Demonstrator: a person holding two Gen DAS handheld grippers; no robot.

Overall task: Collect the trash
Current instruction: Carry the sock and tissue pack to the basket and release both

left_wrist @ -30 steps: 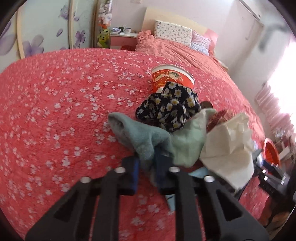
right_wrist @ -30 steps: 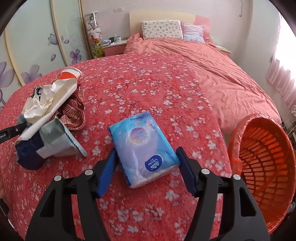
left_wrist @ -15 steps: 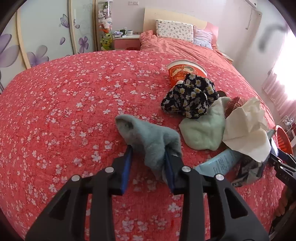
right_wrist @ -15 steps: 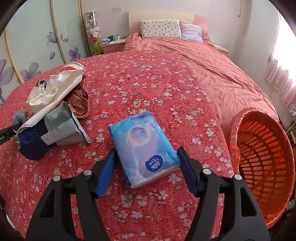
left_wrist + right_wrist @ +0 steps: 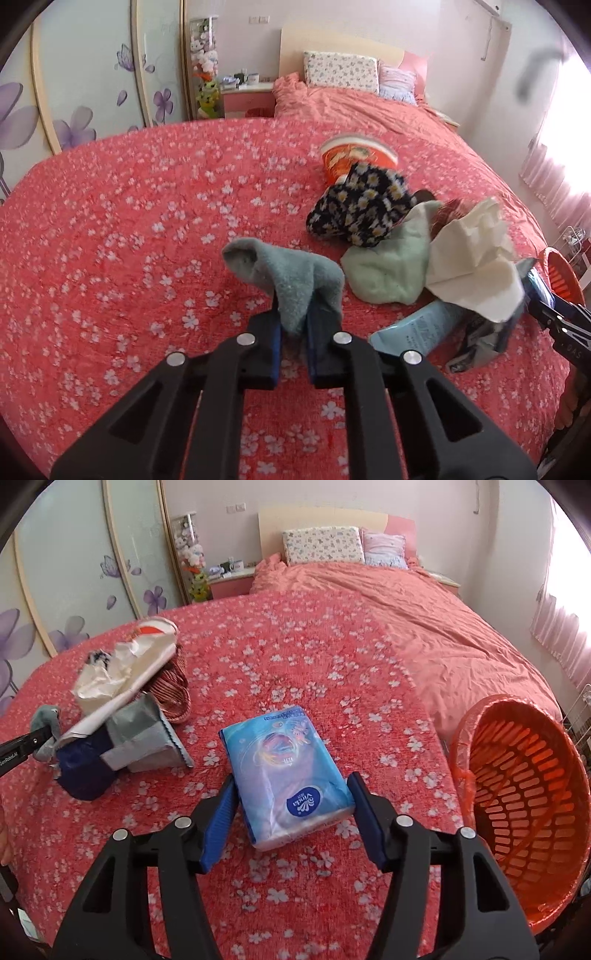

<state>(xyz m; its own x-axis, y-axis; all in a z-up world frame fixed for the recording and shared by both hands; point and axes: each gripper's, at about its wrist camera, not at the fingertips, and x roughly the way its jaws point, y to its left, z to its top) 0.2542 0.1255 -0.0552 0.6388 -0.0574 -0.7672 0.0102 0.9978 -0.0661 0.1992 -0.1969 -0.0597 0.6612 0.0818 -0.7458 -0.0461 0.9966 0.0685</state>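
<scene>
Fingers of the left gripper (image 5: 292,341) have just closed, pinching a blue-grey sock (image 5: 291,275). The right gripper (image 5: 291,818) has narrowed, straddling the tissue pack (image 5: 284,771), pads not visibly pressing. Slippery wrap may squirt out. The orange basket (image 5: 517,797) waits at 3 o'clock.

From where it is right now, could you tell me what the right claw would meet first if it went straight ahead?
The blue tissue pack, lying on the flowered bedspread between the right claw's open jaws; depth is uncertain.

I see a fuzzy grey-blue cloth sock (image 5: 291,277), a glossy blue plastic tissue pack (image 5: 286,771), crumpled matt white paper (image 5: 472,266) and a slotted orange plastic basket (image 5: 524,797).
</scene>
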